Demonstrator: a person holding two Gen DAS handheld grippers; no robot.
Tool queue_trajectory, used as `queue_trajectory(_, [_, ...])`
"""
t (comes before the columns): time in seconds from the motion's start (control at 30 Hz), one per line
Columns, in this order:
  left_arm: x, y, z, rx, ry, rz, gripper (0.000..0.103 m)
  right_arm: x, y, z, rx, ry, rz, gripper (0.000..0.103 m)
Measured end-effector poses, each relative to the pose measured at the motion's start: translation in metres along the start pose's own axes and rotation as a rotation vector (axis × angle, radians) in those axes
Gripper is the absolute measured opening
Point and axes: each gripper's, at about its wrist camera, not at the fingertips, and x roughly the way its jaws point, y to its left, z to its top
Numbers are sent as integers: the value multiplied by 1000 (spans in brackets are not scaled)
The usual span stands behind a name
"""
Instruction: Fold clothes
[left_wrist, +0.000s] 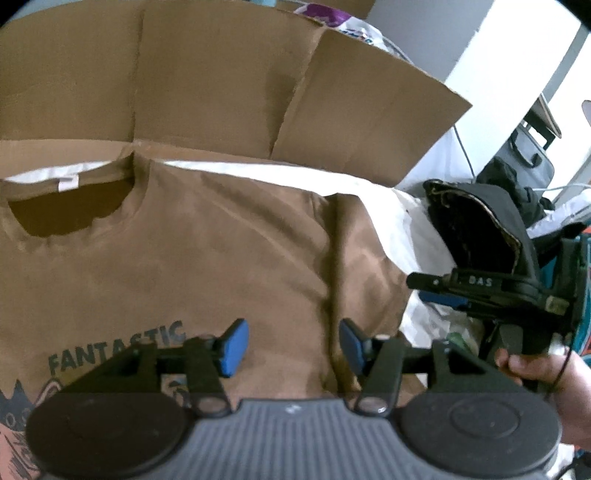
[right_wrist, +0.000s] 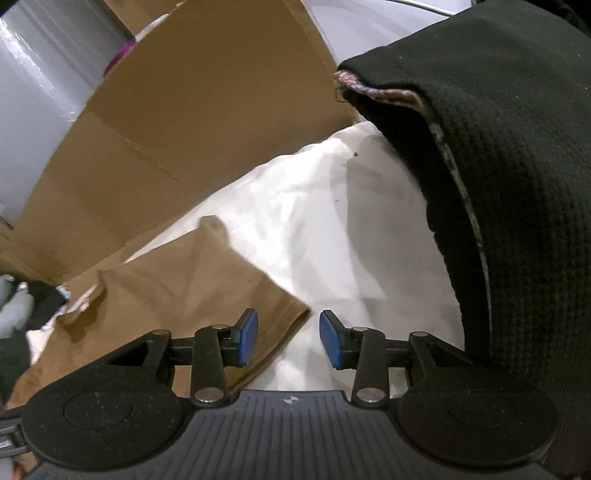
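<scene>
meanwhile both tongs, left tongs (left_wrist: 293, 347) and right tongs (right_wrist: 288, 339), gape empty above the brown t-shirt (left_wrist: 192, 251), cardboard (left_wrist: 221, 81) beyond it.

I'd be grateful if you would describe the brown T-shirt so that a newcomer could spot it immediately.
Find the big flattened cardboard sheet standing at the back; a white sheet lies below it. The brown T-shirt lies spread flat on that sheet. Unlike the black garment beside it, it carries the printed word FANTASTIC.
</scene>
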Motion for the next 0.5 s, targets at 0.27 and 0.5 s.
queue_trajectory(0.27, [0,11,-1,-28,-7,0,58,4,13,-3,-48,-70,-124,35])
queue_trajectory(0.5, [0,17,0,-42,-15,8,58,16,19,-6,-63,-18,-96,35])
